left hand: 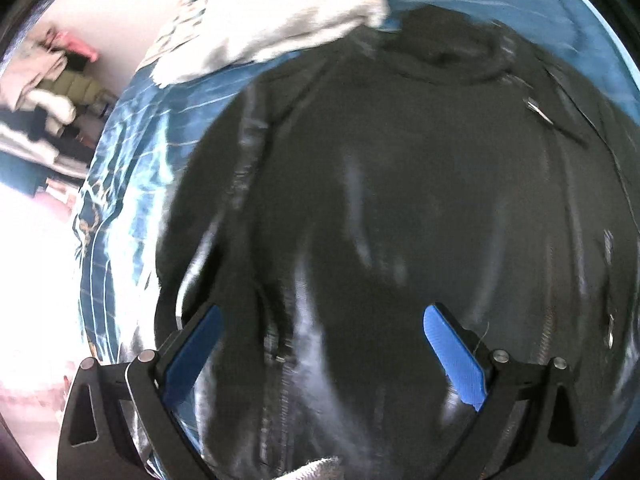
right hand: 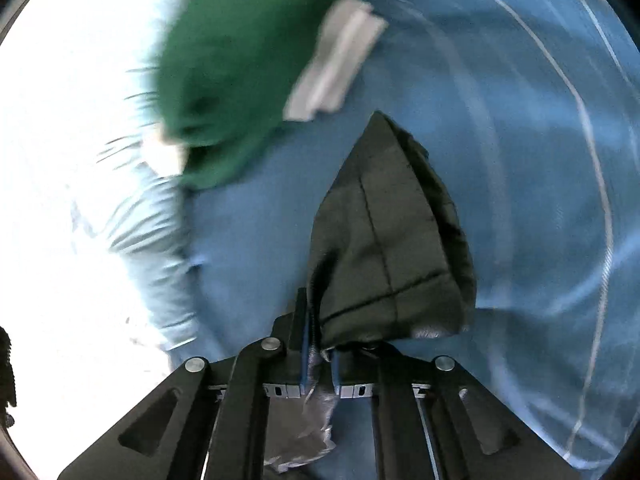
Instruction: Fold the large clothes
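Blue-padded, the left claw (left hand: 322, 330) is spread wide apart with nothing between its fingers, hanging over the black hoodie (left hand: 400, 200) that lies flat on the blue bedspread (left hand: 120, 168). The right claw (right hand: 320, 354) is clenched on a black fold of the hoodie (right hand: 392, 240), which rises from the fingers above the bedspread (right hand: 520, 160). Beyond that fold lie a green garment (right hand: 236, 72) and a grey cloth (right hand: 336, 60). A white cloth (left hand: 272, 20) sits beyond the hoodie's collar.
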### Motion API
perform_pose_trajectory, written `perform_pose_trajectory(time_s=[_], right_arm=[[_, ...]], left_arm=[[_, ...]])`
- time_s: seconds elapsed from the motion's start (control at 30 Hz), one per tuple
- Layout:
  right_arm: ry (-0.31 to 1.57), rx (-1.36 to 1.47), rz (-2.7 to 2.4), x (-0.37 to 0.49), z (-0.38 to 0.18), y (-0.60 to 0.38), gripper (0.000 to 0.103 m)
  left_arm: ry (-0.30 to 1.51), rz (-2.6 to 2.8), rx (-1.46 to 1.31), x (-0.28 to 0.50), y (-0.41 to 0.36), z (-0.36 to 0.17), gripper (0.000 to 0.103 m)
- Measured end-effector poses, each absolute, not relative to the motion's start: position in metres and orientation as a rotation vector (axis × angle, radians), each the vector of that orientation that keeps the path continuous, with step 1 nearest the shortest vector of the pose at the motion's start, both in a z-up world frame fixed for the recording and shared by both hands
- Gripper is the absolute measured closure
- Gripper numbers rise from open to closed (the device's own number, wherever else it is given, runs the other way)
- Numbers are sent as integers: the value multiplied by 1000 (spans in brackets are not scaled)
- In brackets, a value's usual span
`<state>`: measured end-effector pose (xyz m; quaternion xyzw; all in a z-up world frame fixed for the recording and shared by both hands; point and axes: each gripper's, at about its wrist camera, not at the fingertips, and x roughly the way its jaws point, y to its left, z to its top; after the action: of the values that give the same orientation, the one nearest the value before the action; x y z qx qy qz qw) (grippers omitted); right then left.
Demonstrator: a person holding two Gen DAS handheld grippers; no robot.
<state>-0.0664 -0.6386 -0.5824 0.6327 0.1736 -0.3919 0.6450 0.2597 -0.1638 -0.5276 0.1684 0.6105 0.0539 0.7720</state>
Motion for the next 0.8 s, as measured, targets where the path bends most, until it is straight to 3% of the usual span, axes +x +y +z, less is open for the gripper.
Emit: perform_pose_trajectory(time_s=[0.2,0.37,0.57,0.73,0.8], right_arm=[[472,1194,-652,44,-477,-590,96],[642,985,-377,177,-451,-491,96],[928,607,-133,313,-501,-308,96],[1228,200,-39,354,-601,-153,96],[1402,91,-30,364,-643,-121,91]], left_arm=[[1356,253,243,283,-90,-516,0],[1337,392,175,283,-2,-496,0],[1347,664,47,242,132,-481,0],[1381,871,-12,171,206,-484,0],[1441,903,-81,136,221,-493,0]])
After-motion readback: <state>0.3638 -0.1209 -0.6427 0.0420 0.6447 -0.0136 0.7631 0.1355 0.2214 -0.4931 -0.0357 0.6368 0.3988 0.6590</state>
